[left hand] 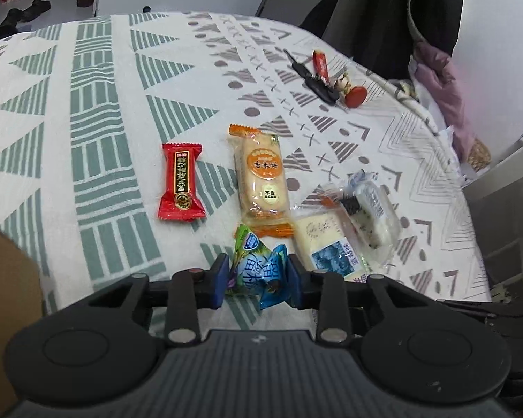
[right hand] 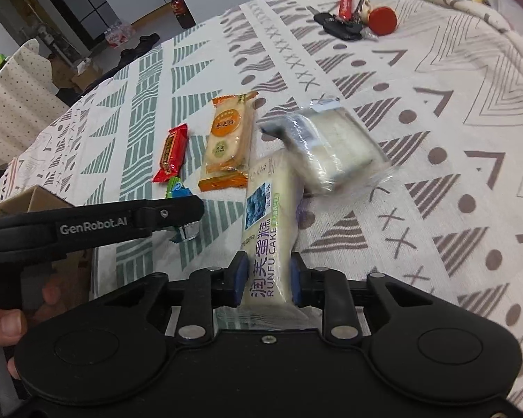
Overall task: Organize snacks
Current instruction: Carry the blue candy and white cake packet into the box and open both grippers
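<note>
A patterned tablecloth point(left hand: 97, 146) covers the table where snacks lie scattered, keys point(left hand: 317, 83) well apart at the far side. The right gripper point(right hand: 266, 275) pinches one end of the Runfu cake point(right hand: 268, 216), apparently lifting it for sorting, a clear-wrapped cake point(right hand: 331, 146) blurred beside it. The left gripper point(left hand: 258, 278) clamps a blue-green candy point(left hand: 254, 268); the rice cracker point(left hand: 261, 177) and red candy point(left hand: 181, 181) wait beyond, side by side.
</note>
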`<control>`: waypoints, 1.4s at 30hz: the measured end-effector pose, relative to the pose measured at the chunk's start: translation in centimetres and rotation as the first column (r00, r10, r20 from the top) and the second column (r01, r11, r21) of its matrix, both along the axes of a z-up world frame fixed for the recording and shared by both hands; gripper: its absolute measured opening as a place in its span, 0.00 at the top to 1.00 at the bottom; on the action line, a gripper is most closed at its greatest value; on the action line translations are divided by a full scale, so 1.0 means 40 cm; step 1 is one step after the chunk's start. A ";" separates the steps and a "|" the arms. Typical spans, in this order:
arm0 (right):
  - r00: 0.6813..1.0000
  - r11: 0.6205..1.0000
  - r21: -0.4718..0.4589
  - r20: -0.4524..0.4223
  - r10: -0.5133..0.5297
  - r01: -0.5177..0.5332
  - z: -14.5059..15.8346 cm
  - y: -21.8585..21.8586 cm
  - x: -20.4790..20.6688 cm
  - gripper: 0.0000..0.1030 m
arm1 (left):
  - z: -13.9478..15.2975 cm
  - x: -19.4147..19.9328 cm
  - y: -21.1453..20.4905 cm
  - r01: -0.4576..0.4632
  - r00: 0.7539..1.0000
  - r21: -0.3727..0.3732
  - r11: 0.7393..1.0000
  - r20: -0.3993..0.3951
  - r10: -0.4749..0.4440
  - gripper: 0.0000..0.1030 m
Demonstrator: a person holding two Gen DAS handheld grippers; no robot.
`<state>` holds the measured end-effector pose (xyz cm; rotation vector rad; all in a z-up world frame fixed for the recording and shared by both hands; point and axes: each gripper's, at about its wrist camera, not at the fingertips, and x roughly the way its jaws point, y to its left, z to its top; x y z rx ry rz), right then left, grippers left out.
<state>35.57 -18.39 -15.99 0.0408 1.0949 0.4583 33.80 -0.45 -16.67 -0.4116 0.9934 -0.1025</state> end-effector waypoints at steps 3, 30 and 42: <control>1.000 1.000 -0.002 0.016 0.003 -0.003 0.020 -0.001 -0.019 0.77 | 0.029 -0.027 0.010 -0.014 1.000 -0.013 1.000 0.027 0.014 0.67; 0.981 0.998 0.045 0.192 0.035 -0.044 0.170 0.058 -0.199 0.80 | 0.191 -0.267 0.091 -0.105 0.980 -0.007 0.994 0.168 0.105 0.68; 0.968 0.989 0.099 0.234 0.086 -0.112 0.216 0.148 -0.246 0.80 | 0.220 -0.365 0.195 -0.207 0.964 -0.009 0.978 0.169 0.205 0.68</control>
